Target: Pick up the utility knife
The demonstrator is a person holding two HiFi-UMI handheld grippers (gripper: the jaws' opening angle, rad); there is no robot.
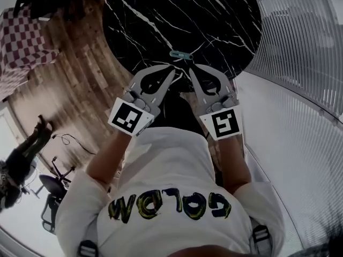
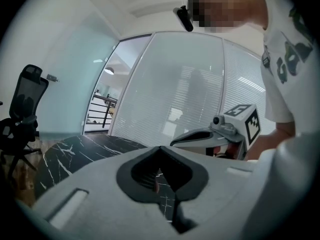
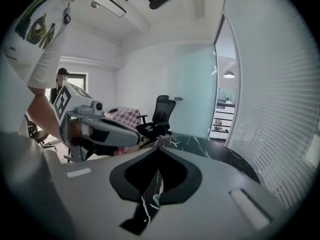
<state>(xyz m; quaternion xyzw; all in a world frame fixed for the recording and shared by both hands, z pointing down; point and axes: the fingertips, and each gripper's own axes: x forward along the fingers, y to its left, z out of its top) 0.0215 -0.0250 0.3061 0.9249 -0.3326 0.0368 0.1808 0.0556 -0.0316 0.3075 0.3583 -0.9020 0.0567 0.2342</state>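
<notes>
We find the round black white-veined marble table [image 1: 161,15] carrying the small teal utility knife [image 1: 181,54] near its six o'clock edge. The left gripper [image 1: 171,75] and right gripper [image 1: 191,69] are both closed and empty, with the knife just beyond them at twelve o'clock. We judge this the approach; next, one gripper must open and straddle the knife.

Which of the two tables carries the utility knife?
The black marble table; the utility knife lies near its edge. The other table has a checkered cloth.
</notes>
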